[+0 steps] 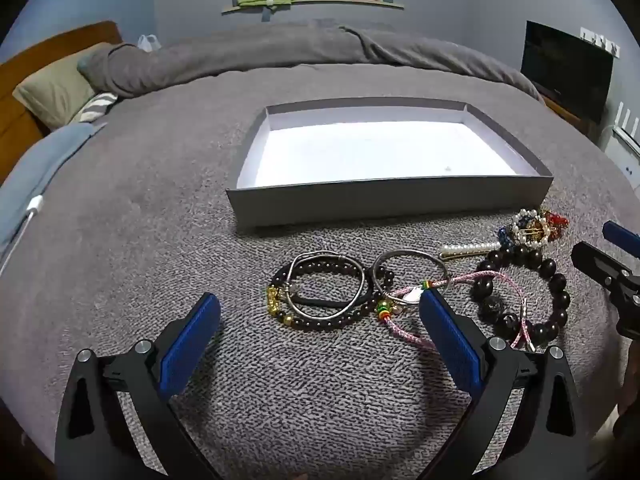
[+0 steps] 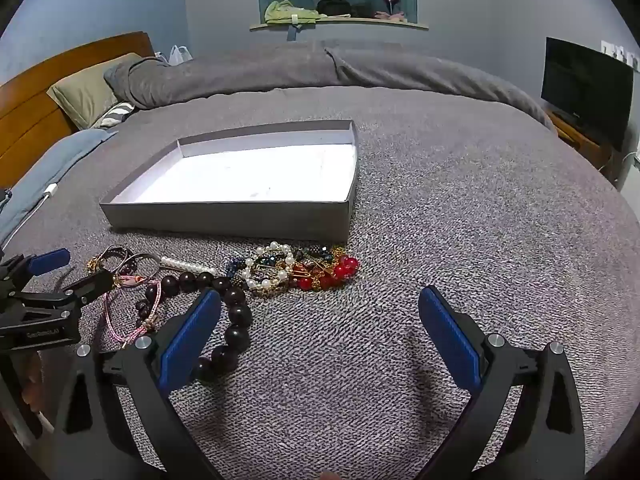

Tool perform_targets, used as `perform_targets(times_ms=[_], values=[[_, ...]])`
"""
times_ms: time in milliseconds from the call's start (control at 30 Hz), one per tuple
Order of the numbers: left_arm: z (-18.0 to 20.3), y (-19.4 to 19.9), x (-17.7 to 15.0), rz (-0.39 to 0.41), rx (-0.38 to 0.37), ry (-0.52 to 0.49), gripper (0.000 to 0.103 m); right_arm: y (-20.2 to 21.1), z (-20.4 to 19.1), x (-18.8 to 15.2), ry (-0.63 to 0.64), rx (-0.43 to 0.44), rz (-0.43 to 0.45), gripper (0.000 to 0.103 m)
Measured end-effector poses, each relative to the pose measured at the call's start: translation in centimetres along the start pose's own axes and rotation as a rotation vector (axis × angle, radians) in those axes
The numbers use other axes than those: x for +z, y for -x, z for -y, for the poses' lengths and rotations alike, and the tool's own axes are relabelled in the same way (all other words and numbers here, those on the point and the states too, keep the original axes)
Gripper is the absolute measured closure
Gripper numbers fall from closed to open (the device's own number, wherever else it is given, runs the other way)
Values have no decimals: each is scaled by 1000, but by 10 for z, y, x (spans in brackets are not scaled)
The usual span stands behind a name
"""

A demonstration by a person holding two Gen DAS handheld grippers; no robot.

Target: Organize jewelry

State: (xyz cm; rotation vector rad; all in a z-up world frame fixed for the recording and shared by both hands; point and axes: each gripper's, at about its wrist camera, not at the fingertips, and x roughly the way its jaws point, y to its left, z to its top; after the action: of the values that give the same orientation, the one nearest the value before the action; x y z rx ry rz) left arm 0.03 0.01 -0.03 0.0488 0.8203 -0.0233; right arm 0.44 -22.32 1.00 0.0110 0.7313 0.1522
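- Left gripper (image 1: pixel 320 312): jaws spread wide, nothing held, hovering low over the grey bedspread (image 1: pixel 160 240) just short of the jewelry.
- Right gripper (image 2: pixel 320 312): jaws also spread wide, nothing held; its left pad (image 2: pixel 188 340) overlaps the big-bead bracelet in view, contact unclear.
- Grey shallow box (image 1: pixel 384 200), white inside, nothing in it, sits on the bed just behind the jewelry row.
- Small dark-bead bracelet with gold beads (image 1: pixel 316 322) lies tangled with a thin metal bangle (image 1: pixel 332 258) and a black hair tie (image 1: pixel 332 303), directly ahead of the left gripper.
- Second metal bangle (image 1: pixel 412 255) just to their right, overlapping a pink braided cord bracelet (image 1: pixel 516 294).
- Large dark-bead bracelet (image 1: pixel 556 280) lies right of that; the pink cord crosses it.
- Pearl hair clip (image 1: pixel 472 248) lies between the bangles and the box.
- Cluster of pearl, blue and red bead pieces (image 2: pixel 304 268) sits by the box's near right corner, touching the big-bead bracelet.
- Pillow (image 1: pixel 56 92) and TV (image 2: pixel 584 88) in the background.
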Motion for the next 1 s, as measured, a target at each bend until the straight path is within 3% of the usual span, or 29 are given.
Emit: perform_targets(times_ms=[367, 1000], values=[[12, -3, -1, -1, 2, -1, 4, -3, -2, 0, 0, -4, -1, 5], [1, -1, 2, -2, -13, 9, 4, -1, -2, 0, 4, -5, 1, 5]])
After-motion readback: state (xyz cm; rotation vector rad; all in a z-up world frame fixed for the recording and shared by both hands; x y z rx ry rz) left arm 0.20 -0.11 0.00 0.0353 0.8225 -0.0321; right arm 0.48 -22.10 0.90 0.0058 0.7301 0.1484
